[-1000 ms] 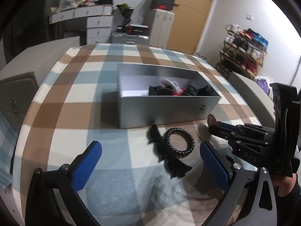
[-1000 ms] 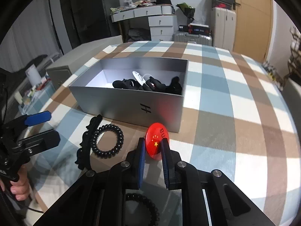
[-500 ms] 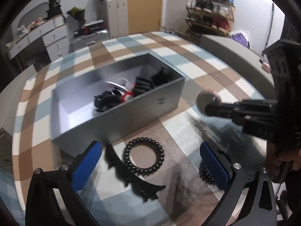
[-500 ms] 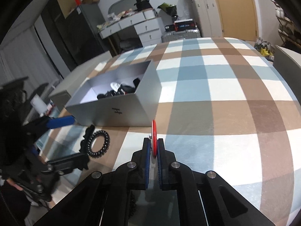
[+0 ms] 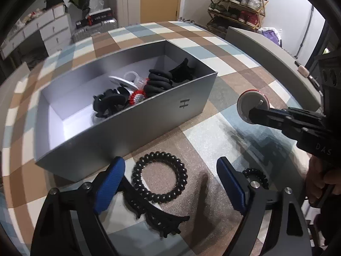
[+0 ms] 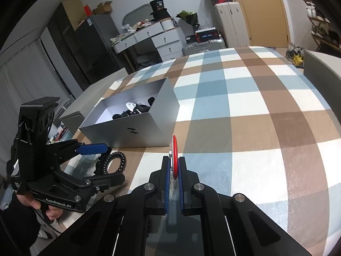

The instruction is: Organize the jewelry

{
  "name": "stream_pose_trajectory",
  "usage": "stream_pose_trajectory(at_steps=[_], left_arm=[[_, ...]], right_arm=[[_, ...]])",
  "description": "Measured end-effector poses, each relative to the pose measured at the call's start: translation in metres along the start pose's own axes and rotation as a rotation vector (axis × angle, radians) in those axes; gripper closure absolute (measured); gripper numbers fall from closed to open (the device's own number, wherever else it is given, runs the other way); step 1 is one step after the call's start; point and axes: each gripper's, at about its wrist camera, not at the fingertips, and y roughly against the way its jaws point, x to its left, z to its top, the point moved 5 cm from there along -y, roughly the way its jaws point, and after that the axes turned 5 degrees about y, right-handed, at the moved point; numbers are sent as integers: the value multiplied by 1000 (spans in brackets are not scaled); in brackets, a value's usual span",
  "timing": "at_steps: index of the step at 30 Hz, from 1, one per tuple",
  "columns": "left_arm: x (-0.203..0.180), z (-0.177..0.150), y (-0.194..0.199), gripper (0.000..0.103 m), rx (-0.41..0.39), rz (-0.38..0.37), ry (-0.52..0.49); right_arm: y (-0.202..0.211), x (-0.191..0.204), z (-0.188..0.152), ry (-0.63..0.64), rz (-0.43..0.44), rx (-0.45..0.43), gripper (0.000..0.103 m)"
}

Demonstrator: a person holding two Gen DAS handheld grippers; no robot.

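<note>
My right gripper (image 6: 174, 168) pinches a red badge (image 6: 175, 155) on edge, off the cloth, right of the grey box (image 5: 132, 128). My left gripper (image 5: 168, 183), its jaws just narrowing but apart, straddles the black coil tie (image 5: 159, 177) near the box; a black claw clip (image 5: 155, 215) lies against the tie.

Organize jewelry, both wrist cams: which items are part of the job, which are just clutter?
Job:
- grey open cardboard box
- black spiral hair tie
- black claw hair clip
- small black coil tie
- red round badge, pinched in right gripper
- left gripper, open around the spiral tie

Clutter:
- white drawer desk
- silver suitcase
- shoe rack
</note>
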Motion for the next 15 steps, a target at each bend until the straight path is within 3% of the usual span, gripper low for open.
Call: stream_pose_trajectory(at_steps=[1,3,6,15], left_arm=[[1,0,1,26,-5,0,8],[4,0,-3,43,17,-13,21],[6,0,-3,54,9,9,21],[5,-5,-3,55,13,53,-6]], right_arm=[[0,0,0,0,-2,-2,97],[3,0,1,2,-3,-13,97],[7,0,2,0,1,-30,97],[8,1,2,3,10,-31,97]])
